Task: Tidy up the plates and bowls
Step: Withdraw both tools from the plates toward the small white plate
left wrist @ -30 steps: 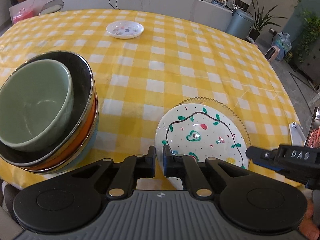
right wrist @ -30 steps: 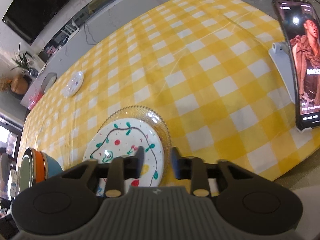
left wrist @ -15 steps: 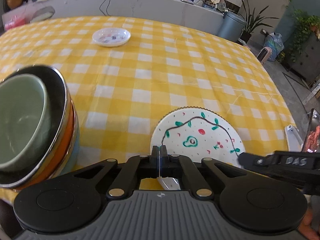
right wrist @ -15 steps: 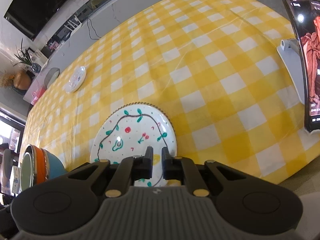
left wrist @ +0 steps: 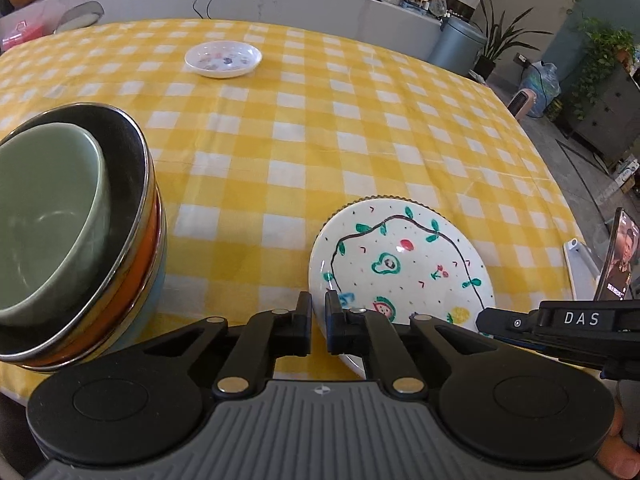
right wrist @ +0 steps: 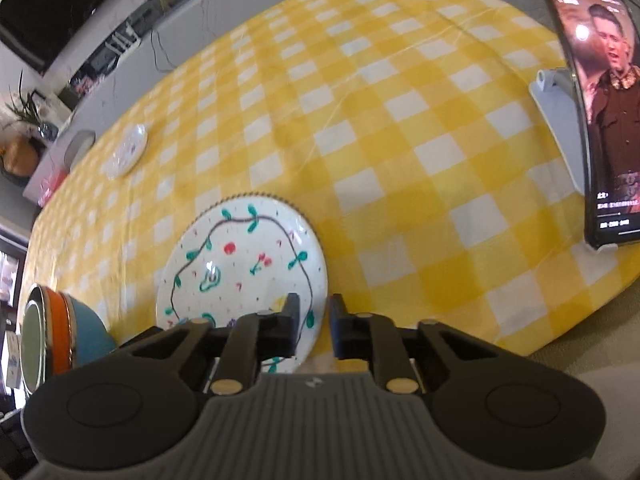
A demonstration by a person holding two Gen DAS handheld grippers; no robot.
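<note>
Downward-tilted, left hand-held gripper (left wrist: 318,312) clamping painted plate (left wrist: 400,268) rim, right hand-held gripper (right wrist: 313,316) likewise.

Light: bright, even daylight on the tabletop (left wrist: 320,128).
Shadows: soft, short ones beside the bowls (left wrist: 72,236) and under the plate (right wrist: 244,272).
Glare: small highlights on the plate's glaze; the phone (right wrist: 600,112) screen glows.
Blur: right wrist view is smeared, worst at the far edges; left wrist view is sharp.
Distortion: strong fisheye bending, the tabletop edge curves, corners go dark.
</note>
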